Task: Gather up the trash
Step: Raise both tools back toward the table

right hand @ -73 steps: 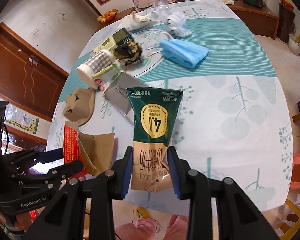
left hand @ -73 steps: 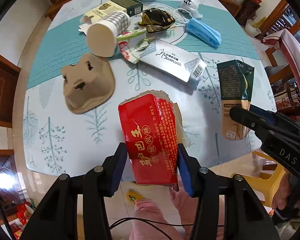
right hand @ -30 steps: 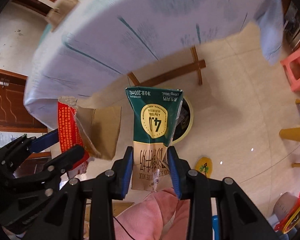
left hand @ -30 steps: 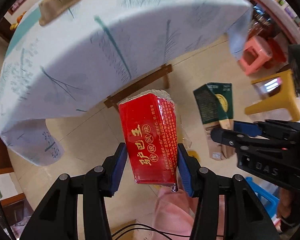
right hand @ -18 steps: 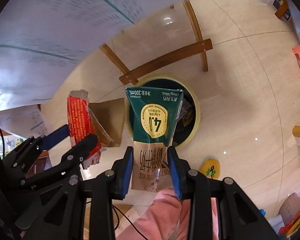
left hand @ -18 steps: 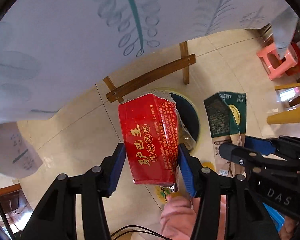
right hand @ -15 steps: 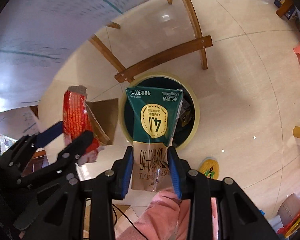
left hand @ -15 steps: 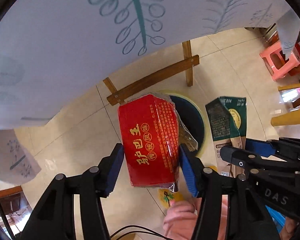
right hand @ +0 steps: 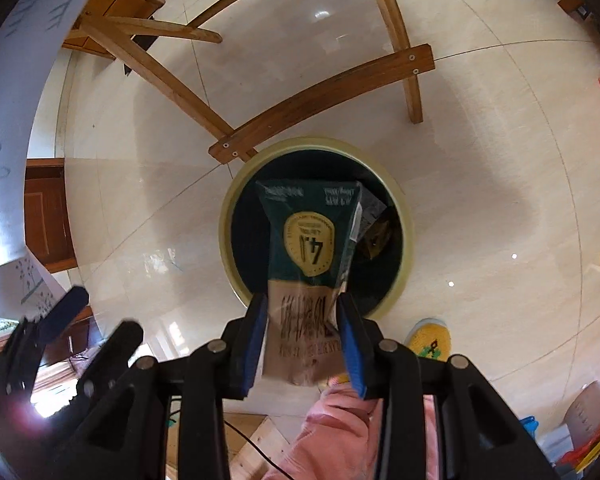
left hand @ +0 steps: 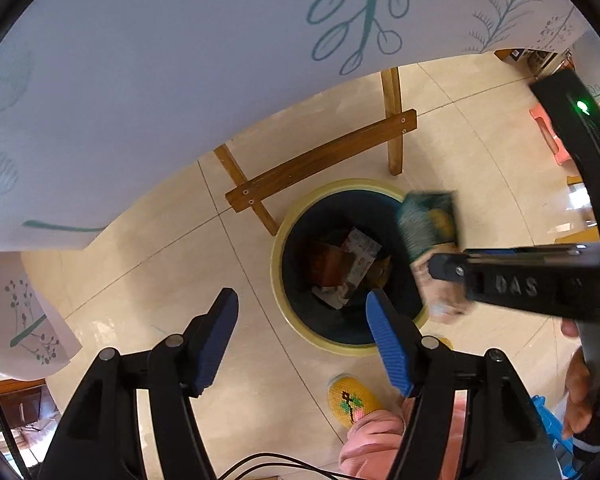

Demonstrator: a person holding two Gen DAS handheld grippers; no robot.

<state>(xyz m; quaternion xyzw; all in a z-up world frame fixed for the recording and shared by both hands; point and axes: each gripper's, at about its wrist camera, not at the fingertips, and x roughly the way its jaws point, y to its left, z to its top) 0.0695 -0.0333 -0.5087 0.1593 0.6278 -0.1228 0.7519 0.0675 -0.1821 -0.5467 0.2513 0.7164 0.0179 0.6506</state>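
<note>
the left gripper [left hand: 302,330] points down at the floor with its jaws opening and nothing between them; its blue pads [left hand: 388,344] stand well apart. through the gap, toward 1 o'clock, sits the round bin [left hand: 278,276] with a pale yellow rim and dark inside, standing on the tiled floor [left hand: 148,280] beside a wooden table leg brace [left hand: 320,160]. a red carton [left hand: 328,270] and a pale printed wrapper [left hand: 358,256] lie inside the bin.

the right gripper [right hand: 302,332] hangs over the bin's near edge at 6 o'clock, jaws opening, with the green and tan milk carton [right hand: 310,248] between them. the carton is blurred, and the pads seem to be just at its tan lower sides; whether they press on it is hard to tell. its green top reaches over the bin's dark mouth. in the left wrist view the same carton shows at 3 o'clock over the bin's rim.

a yellow slipper [right hand: 430,340] and a pink sleeve or trouser leg [right hand: 340,432] lie at the lower edge.
</note>
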